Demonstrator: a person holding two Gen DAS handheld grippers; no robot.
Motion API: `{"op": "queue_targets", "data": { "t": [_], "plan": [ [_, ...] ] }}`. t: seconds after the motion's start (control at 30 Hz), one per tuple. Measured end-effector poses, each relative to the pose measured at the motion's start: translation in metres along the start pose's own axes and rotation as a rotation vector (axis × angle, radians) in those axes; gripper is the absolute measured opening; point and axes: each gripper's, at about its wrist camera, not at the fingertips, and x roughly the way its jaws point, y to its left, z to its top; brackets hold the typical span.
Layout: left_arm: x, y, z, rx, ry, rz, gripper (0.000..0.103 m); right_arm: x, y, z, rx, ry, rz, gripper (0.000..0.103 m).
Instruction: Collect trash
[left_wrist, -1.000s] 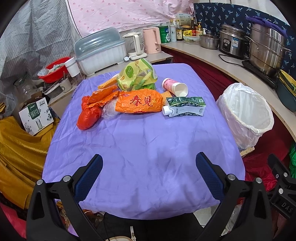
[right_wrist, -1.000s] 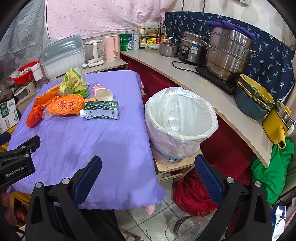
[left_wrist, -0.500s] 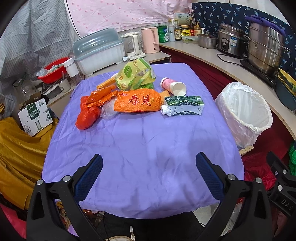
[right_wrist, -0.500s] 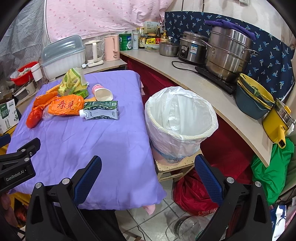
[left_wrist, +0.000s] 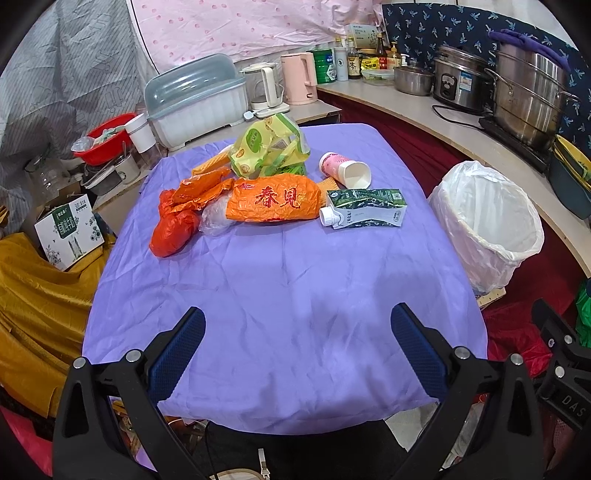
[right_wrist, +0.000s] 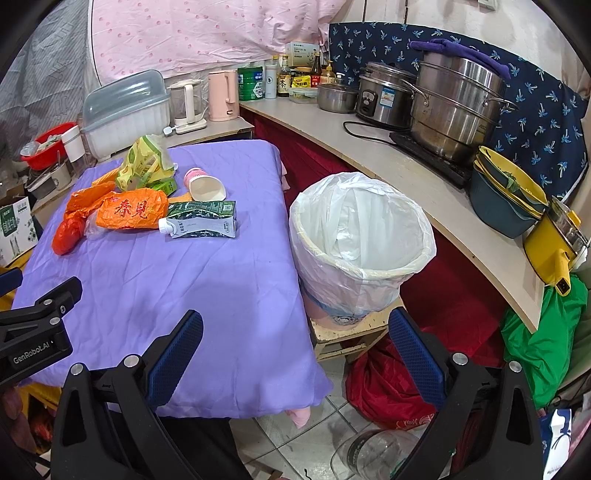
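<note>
Trash lies at the far half of the purple-covered table (left_wrist: 288, 280): an orange bag with red characters (left_wrist: 275, 199), a red-orange bag (left_wrist: 173, 227), a yellow-green wrapper (left_wrist: 267, 146), a pink paper cup on its side (left_wrist: 345, 171), and a green-white carton lying flat (left_wrist: 365, 212). The carton (right_wrist: 201, 219) and cup (right_wrist: 205, 186) also show in the right wrist view. A bin with a white liner (right_wrist: 360, 238) stands right of the table. My left gripper (left_wrist: 297, 350) is open and empty over the near table edge. My right gripper (right_wrist: 295, 354) is open and empty near the table's right corner.
A counter (right_wrist: 406, 166) with steel pots (right_wrist: 456, 107), a rice cooker and stacked bowls (right_wrist: 506, 195) curves behind the bin. A dish rack (left_wrist: 197, 99) and kettles stand beyond the table. A cardboard box (left_wrist: 68, 229) sits at left. A red bag (right_wrist: 384, 384) lies on the floor.
Both grippers have crept slightly forward and a little left; the trash sits marginally lower in the left wrist view. Nothing was grasped or moved.
</note>
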Motion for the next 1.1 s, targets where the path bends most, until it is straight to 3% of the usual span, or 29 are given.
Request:
{"op": "queue_targets", "data": {
  "t": [1.1],
  "plan": [
    [0.0033,-0.0028,-0.0002,-0.003,0.006,-0.005,0.096,0.0084,0.0059,0.0033,-0.004,0.018,0.006,0.096]
  ]
}}
